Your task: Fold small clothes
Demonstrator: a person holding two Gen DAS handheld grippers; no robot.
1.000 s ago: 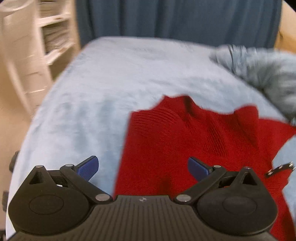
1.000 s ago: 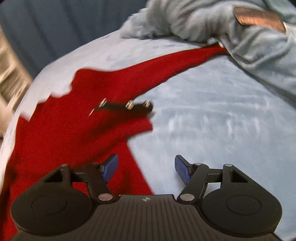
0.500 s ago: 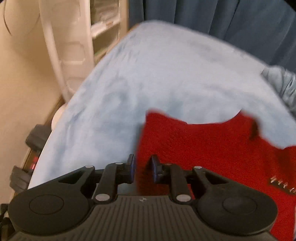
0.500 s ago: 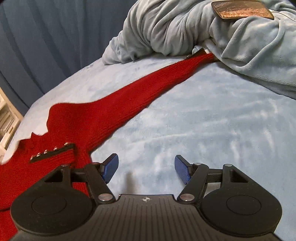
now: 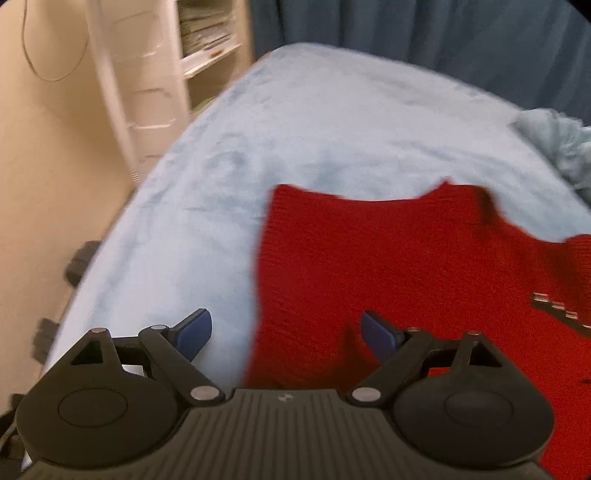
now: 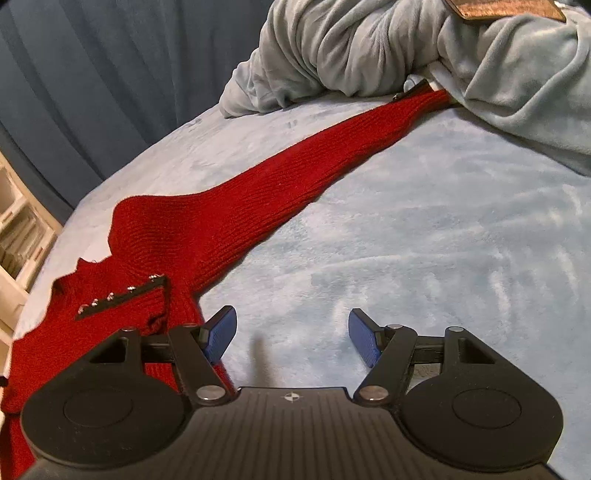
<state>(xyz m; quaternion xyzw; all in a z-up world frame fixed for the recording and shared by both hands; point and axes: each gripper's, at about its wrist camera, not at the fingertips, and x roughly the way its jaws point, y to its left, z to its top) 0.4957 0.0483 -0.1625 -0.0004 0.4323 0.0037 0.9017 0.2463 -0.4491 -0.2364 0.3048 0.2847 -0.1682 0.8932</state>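
Observation:
A red knit sweater (image 5: 388, 266) lies flat on the light blue bed cover (image 5: 288, 147). Its left edge runs between the blue pads of my left gripper (image 5: 286, 332), whose jaws are opening and do not press on the cloth. In the right wrist view the sweater (image 6: 177, 243) stretches one long sleeve (image 6: 332, 158) toward the bunched blanket, and a dark strip with metal studs (image 6: 122, 293) crosses its body. My right gripper (image 6: 291, 334) stands open over bare cover just right of the sweater, its left pad (image 6: 219, 332) near the sweater's edge.
A crumpled pale blue blanket (image 6: 406, 51) with a brown flat object (image 6: 506, 9) on it lies at the far right. A white shelf unit (image 5: 155, 74) stands beyond the bed's left edge. Dark blue curtains (image 5: 424, 33) hang behind.
My left gripper closed on the sweater's left edge half a second ago and has now spread apart. The sweater has settled flat. The right gripper has come lower and stayed open.

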